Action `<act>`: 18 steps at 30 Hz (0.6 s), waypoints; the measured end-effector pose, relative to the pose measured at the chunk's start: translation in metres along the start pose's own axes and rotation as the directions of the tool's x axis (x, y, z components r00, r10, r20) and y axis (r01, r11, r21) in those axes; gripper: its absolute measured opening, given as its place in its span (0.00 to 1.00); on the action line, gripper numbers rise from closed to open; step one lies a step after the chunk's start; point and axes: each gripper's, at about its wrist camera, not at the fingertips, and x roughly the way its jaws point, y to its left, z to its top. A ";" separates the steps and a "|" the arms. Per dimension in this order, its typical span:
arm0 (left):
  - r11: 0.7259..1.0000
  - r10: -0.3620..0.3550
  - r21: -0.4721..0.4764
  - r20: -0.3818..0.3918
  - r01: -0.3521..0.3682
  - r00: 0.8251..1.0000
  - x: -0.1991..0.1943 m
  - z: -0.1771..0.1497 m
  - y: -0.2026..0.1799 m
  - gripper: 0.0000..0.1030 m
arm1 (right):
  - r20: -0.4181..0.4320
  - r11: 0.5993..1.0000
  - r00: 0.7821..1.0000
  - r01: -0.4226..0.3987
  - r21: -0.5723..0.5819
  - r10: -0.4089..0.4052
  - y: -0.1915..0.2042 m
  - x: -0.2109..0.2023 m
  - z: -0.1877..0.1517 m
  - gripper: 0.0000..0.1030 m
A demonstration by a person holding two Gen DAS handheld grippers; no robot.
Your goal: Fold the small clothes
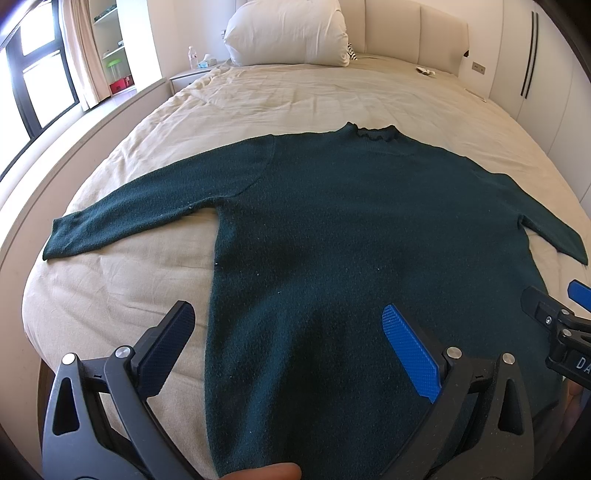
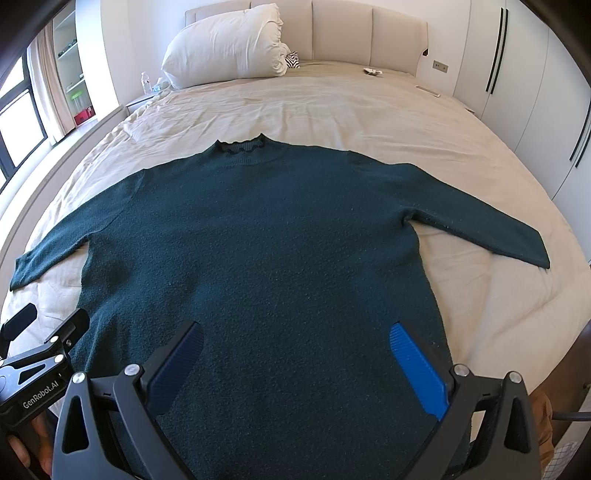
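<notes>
A dark green sweater (image 2: 258,258) lies flat and face up on the bed (image 2: 332,110), spread across the half nearer the foot edge, its frilled collar (image 2: 242,146) pointing toward the headboard (image 2: 332,29). Both sleeves are stretched out sideways, one reaching toward the window-side edge of the bed (image 1: 122,225), the other toward the wardrobe-side edge (image 2: 480,232). The hem runs down to the foot edge, out of sight beneath the tools.

The left tongs (image 1: 288,350) hang over the lower part of the sweater with the fingers spread wide, holding nothing; one dark finger sits over bare sheet just beside the sweater's side seam, the blue one over the knit. The right tongs (image 2: 295,365) are likewise spread wide and empty, both fingers over the lower body of the sweater. Whether either touches the cloth I cannot tell.

A bundled white duvet (image 2: 225,44) is heaped at the headboard end. On the nightstand (image 1: 188,75) past the window-side corner stand a water bottle (image 1: 192,57) and a tissue pack (image 1: 207,61).
</notes>
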 end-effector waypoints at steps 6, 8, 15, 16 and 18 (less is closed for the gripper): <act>1.000 -0.001 0.000 -0.001 0.001 1.000 0.000 -0.001 -0.001 1.00 | -0.001 1.000 1.000 0.000 0.000 0.000 0.000 0.000 0.000 1.00; 1.000 0.001 0.000 -0.001 -0.001 1.000 0.000 0.000 -0.001 1.00 | -0.001 1.000 1.000 -0.001 0.000 0.001 0.000 0.000 0.000 1.00; 1.000 -0.001 0.000 -0.001 0.001 1.000 0.000 -0.001 -0.002 1.00 | -0.001 1.000 1.000 0.000 0.001 0.000 0.000 0.000 0.000 1.00; 1.000 0.000 0.001 -0.001 0.001 1.000 0.000 0.000 -0.002 1.00 | -0.001 1.000 1.000 0.000 0.001 0.000 0.000 0.000 0.000 1.00; 1.000 0.000 0.001 -0.001 0.000 1.000 0.000 0.000 -0.002 1.00 | -0.002 1.000 1.000 -0.001 0.002 0.001 0.000 0.000 0.000 1.00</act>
